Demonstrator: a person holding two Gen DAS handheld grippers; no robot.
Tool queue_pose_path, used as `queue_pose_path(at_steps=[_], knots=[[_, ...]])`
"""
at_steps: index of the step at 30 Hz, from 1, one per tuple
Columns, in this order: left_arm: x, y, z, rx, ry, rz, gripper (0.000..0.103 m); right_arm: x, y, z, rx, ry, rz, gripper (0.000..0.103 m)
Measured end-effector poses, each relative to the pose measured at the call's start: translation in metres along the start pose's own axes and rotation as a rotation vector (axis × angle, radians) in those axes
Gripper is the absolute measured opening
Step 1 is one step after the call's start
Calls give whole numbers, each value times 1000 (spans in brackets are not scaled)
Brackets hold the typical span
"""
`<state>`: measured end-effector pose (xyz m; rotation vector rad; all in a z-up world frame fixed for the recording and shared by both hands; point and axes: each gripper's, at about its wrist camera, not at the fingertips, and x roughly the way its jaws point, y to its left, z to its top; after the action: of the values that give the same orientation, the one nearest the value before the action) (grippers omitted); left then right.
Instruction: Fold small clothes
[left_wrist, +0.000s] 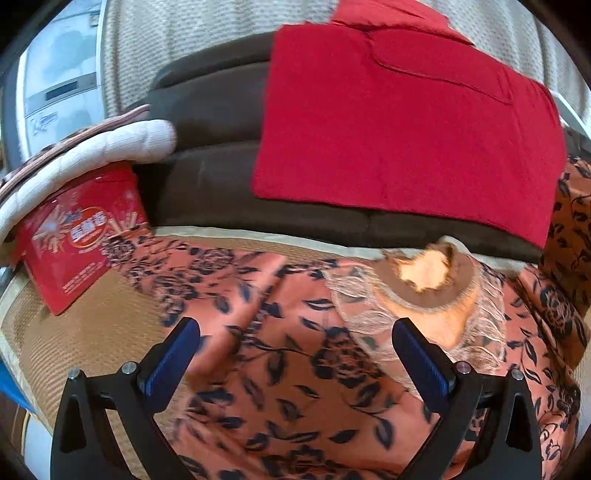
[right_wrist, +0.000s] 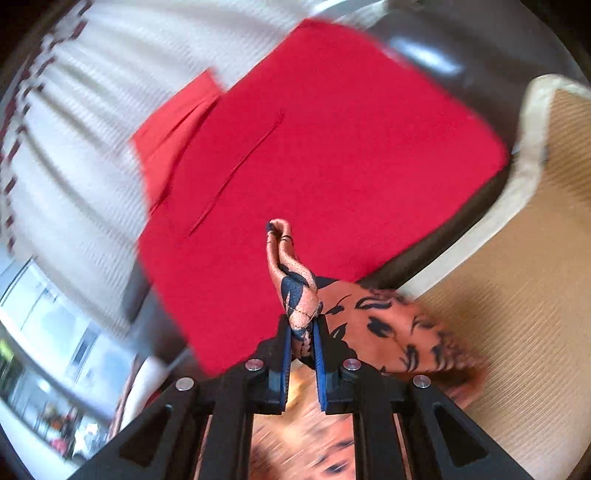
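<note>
Floral garment (right_wrist: 299, 295) between right jaws

One floral orange garment (left_wrist: 295, 369) is lying on one woven mat (left_wrist: 92, 325). One red folded cloth (left_wrist: 399, 129) is resting at the far side, one red printed box (left_wrist: 74, 240) is sitting far left, and two grippers are showing.

1. The left gripper (left_wrist: 295, 350), at the bottom of its frame, has matte black angular arms with triangular cut-outs.
2. Ribbed blue pads (left_wrist: 168, 362) line its fingers.
3. The right gripper (right_wrist: 301, 332) matches it: silver round screws (right_wrist: 255, 364) sit at the pivots.
</note>
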<state>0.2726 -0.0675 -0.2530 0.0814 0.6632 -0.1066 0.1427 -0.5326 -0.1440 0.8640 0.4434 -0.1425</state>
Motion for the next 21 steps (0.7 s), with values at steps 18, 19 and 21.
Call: queue_pose_path(at_steps=[18, 19, 21], knots=[[18, 79, -6, -172, 99, -46, 103, 125, 51, -176, 156, 370, 277, 88], [21, 76, -5, -170, 109, -65, 103, 116, 49, -171, 149, 323, 289, 88], [26, 67, -7, -156, 140, -99, 103, 97, 49, -158, 131, 269, 256, 88]])
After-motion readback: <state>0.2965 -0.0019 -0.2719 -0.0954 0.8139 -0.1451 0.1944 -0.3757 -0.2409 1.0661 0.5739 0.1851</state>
